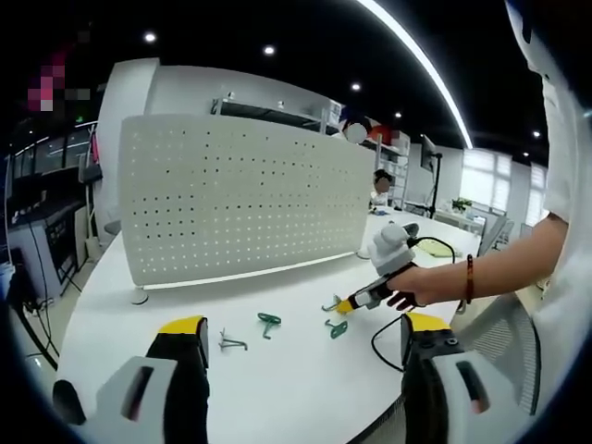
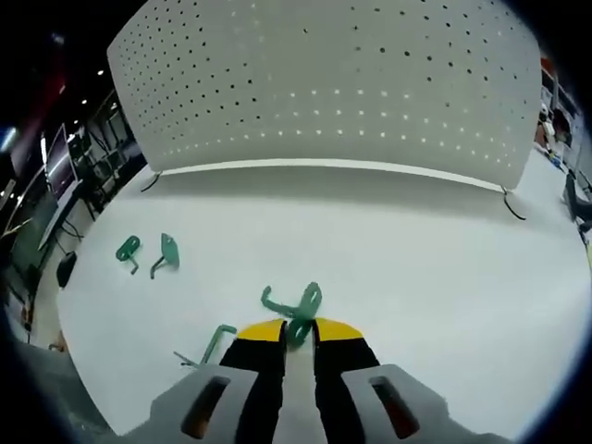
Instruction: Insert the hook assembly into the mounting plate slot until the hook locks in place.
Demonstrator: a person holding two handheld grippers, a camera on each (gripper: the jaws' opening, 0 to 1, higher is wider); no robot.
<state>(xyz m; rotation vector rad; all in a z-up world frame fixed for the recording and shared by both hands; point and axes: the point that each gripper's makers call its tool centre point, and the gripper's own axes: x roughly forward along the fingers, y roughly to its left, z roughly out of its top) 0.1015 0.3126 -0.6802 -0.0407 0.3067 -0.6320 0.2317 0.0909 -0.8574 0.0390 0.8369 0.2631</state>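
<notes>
A white pegboard mounting plate [image 1: 240,194] [image 2: 324,83] stands upright on the white table [image 1: 185,301] [image 2: 416,277]. My right gripper [image 2: 298,331] is low over the table, shut on a green hook [image 2: 310,298] that sticks out past its yellow tips. In the left gripper view, the right gripper [image 1: 350,303] reaches in from the right, held by a hand, with a hook [image 1: 331,303] at its tip. My left gripper [image 1: 305,338] is open wide near the table's front edge, with nothing between its jaws. Loose hooks lie nearby: green ones [image 1: 268,321] [image 1: 337,327] and a metal one [image 1: 231,344].
More green hooks lie on the table left of the right gripper [image 2: 128,248] [image 2: 166,252] [image 2: 217,342]. A black cable [image 1: 381,344] trails from the right gripper. The person's forearm [image 1: 499,268] crosses in from the right. Shelves and desks stand behind the pegboard.
</notes>
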